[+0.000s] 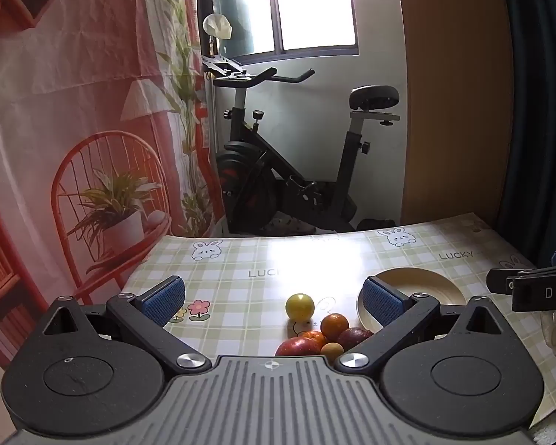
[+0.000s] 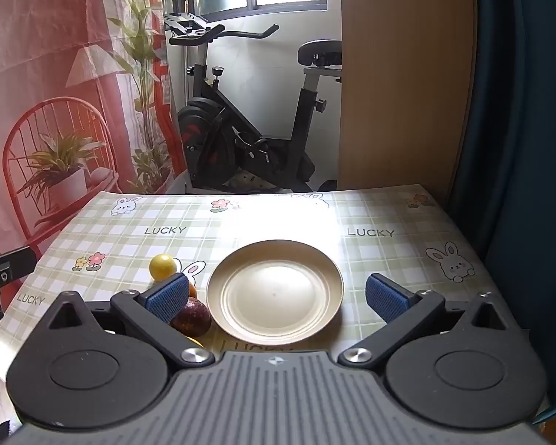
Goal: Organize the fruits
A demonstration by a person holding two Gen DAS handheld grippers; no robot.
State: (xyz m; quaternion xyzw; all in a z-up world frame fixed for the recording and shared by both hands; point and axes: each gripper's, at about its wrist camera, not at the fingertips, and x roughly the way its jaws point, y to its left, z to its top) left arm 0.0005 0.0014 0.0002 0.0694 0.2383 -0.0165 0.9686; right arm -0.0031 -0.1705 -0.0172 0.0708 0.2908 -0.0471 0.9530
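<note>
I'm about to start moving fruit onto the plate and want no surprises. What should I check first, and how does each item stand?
1. Plate empty: ok.
2. Left gripper open, holding nothing: ok.
3. Right gripper open, holding nothing: ok.
4. Fruit on the table beside the plate, none on it: yellow ball-shaped fruit, orange, dark purple fruit: ok.
5. Red apple fully visible: not ok, gripper body hides part.
6. Fruit soundness: cannot tell.

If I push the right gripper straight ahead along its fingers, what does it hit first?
Most likely the empty cream plate: it sits centred between the open right gripper fingers, just ahead. How high the gripper hangs above the tablecloth is unclear, so it may pass over the rim.
</note>
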